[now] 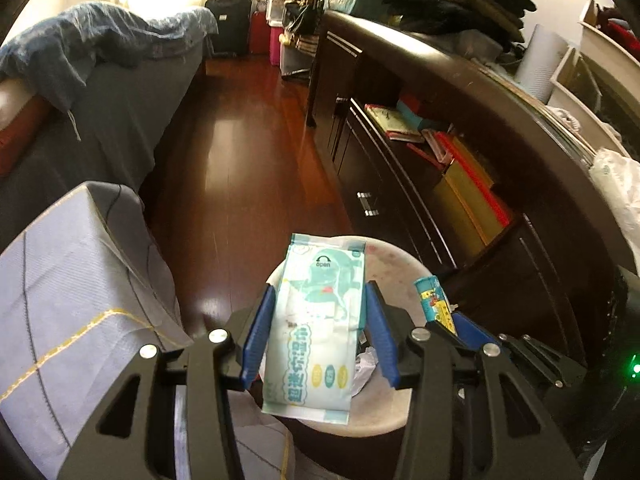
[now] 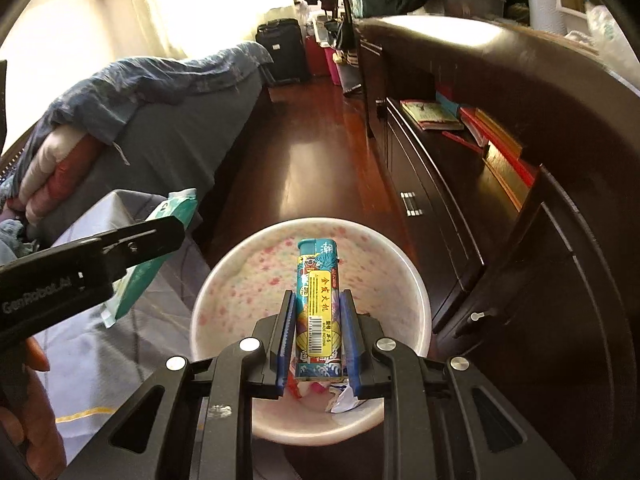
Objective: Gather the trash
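Trash in this scene is two held items poised above a speckled waste bin (image 2: 224, 280): a wet-wipes pack (image 1: 320, 320) and a lighter (image 2: 318, 300). In the left wrist view, the left gripper (image 1: 318, 328) clamps the wet-wipes pack across its width with the blue pads on both long edges. The pack's long axis runs forward along the fingers, and its "open" flap is at the far end. Its far half hangs over the bin's near rim, while the near end sticks out below the pads toward the camera.

The right gripper (image 2: 318, 332) is closed narrowly on the lighter, which stands lengthwise between the pads with its teal cap pointing forward. In the right wrist view, the lighter sits squarely over the bin's mouth, and crumpled wrappers (image 2: 344, 398) are visible inside the bin beneath it.

The right hand looks better placed for a drop, since its item is centred over the opening. The left hand's pack is nearer the rim on the side of the grey-blue bedding (image 1: 80, 280), so it probably needs to move a little further over the bin before release, or it may catch the edge. A dark cabinet (image 2: 500, 240) stands close to the bin on the right, and open wooden floor (image 1: 248, 152) lies beyond the bin.
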